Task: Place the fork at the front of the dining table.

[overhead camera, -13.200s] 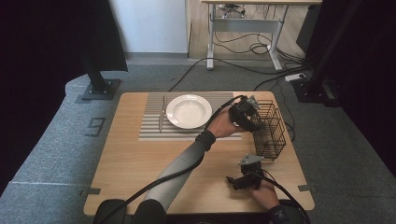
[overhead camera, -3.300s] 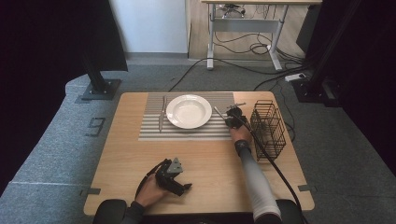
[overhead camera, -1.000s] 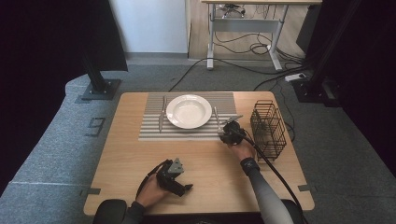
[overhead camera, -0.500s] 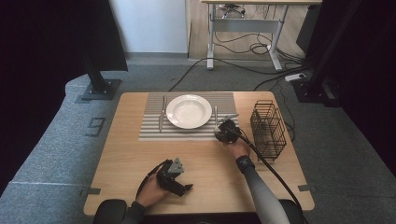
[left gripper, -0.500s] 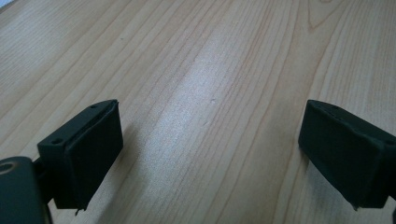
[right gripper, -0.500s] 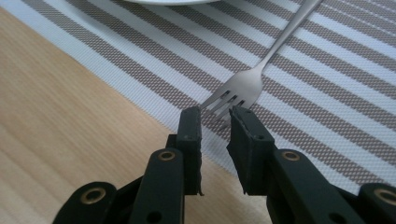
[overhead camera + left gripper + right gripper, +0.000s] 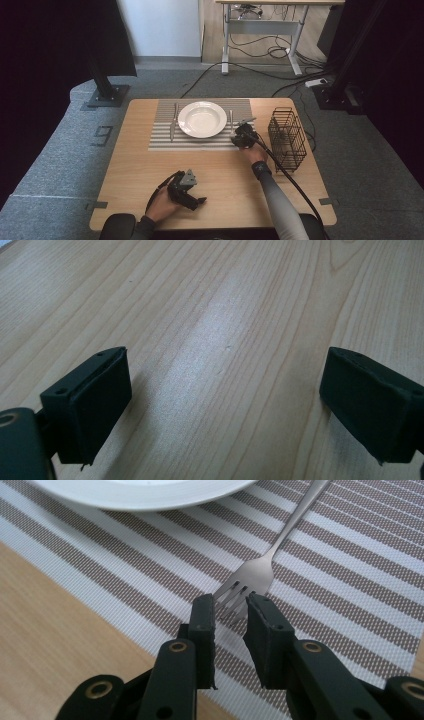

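Observation:
A silver fork (image 7: pixel 231 120) lies on the striped placemat (image 7: pixel 162 141) just right of the white plate (image 7: pixel 202 119), handle pointing away. My right gripper (image 7: pixel 239 137) hovers at the fork's near end. In the right gripper view the jaws (image 7: pixel 231 605) stand a narrow gap apart over the tines of the fork (image 7: pixel 252 577), without pinching them. A knife (image 7: pixel 172 127) lies left of the plate. My left gripper (image 7: pixel 199 201) rests near the table's front edge, wide open (image 7: pixel 225 405) over bare wood.
A black wire basket (image 7: pixel 287 137) stands on the right side of the table, close to my right forearm. The right gripper's cable trails back along that arm. Bare wood (image 7: pixel 225 175) spreads between the two hands.
My right gripper has slid a little to the left beside the fork's near end. The fork has stayed where it lay. The left hand has not moved.

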Motion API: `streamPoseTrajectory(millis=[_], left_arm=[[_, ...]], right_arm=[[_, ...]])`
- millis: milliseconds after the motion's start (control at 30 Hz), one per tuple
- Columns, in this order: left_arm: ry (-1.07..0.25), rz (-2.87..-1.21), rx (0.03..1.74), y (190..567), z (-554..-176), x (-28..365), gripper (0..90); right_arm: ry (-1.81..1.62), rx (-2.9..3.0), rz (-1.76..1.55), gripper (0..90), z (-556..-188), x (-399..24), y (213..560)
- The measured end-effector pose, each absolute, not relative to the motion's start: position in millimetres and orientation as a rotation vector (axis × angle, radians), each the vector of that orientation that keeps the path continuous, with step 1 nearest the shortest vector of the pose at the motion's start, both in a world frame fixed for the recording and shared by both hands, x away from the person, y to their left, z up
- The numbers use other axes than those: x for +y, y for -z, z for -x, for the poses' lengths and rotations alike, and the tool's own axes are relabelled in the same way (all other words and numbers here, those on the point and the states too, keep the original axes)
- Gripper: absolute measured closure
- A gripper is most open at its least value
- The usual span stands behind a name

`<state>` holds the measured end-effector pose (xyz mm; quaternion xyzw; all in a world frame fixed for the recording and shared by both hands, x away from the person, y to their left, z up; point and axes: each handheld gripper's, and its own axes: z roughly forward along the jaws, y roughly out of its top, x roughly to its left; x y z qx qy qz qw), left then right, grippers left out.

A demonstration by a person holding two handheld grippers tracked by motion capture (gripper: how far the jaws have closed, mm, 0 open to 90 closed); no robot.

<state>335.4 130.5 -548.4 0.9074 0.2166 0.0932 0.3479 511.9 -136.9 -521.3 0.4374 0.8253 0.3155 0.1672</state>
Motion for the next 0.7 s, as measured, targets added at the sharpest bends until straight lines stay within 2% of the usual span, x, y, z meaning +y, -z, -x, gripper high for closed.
streamPoseTrajectory(millis=[467, 533, 700], left_arm=[[-0.229, -2.356, 0.573, 548.6, -337.0, 130.7, 5.4], [-0.229, -2.353, 0.576, 548.7, -336.7, 130.6, 5.4], [-0.230, -2.354, 0.575, 548.7, -336.7, 130.6, 5.4]], right_arm=[[-0.920, 2.315, -1.256, 70.3, -532.9, -140.3, 523.8], [-0.916, 2.307, -1.251, 66.6, -532.3, -140.3, 523.2], [-0.917, 2.268, -1.207, 50.5, -524.8, -140.1, 514.9]])
